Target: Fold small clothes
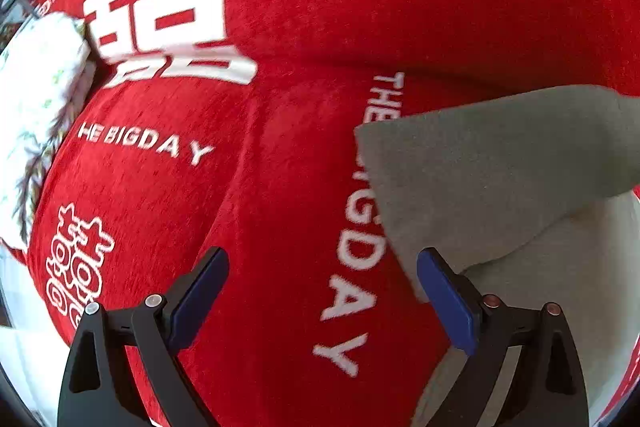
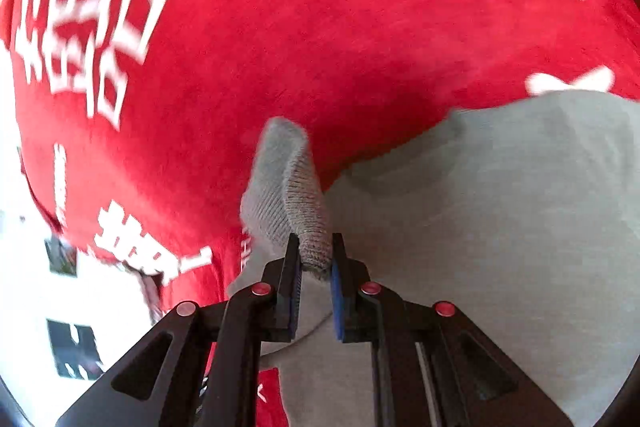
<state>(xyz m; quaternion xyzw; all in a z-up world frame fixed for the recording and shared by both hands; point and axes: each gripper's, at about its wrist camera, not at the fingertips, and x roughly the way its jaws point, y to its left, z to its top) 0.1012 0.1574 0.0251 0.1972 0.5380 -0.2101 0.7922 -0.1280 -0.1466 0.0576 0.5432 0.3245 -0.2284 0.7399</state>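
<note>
The right gripper (image 2: 315, 259) pinched a ribbed edge of the grey knitted garment (image 2: 480, 227) between its fingers. The left gripper (image 1: 322, 281) hovered with fingers spread beside the garment's corner, above the red printed cloth (image 1: 360, 7).

Grey knit garment (image 2: 500, 227), folded-over ribbed edge raised

Garment (image 1: 500, 163) on printed cloth (image 1: 300, 7)

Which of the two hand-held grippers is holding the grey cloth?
The right hand-held gripper: its fingers are shut on a ribbed edge of the grey cloth. The left hand-held gripper is open and holds nothing.
</note>
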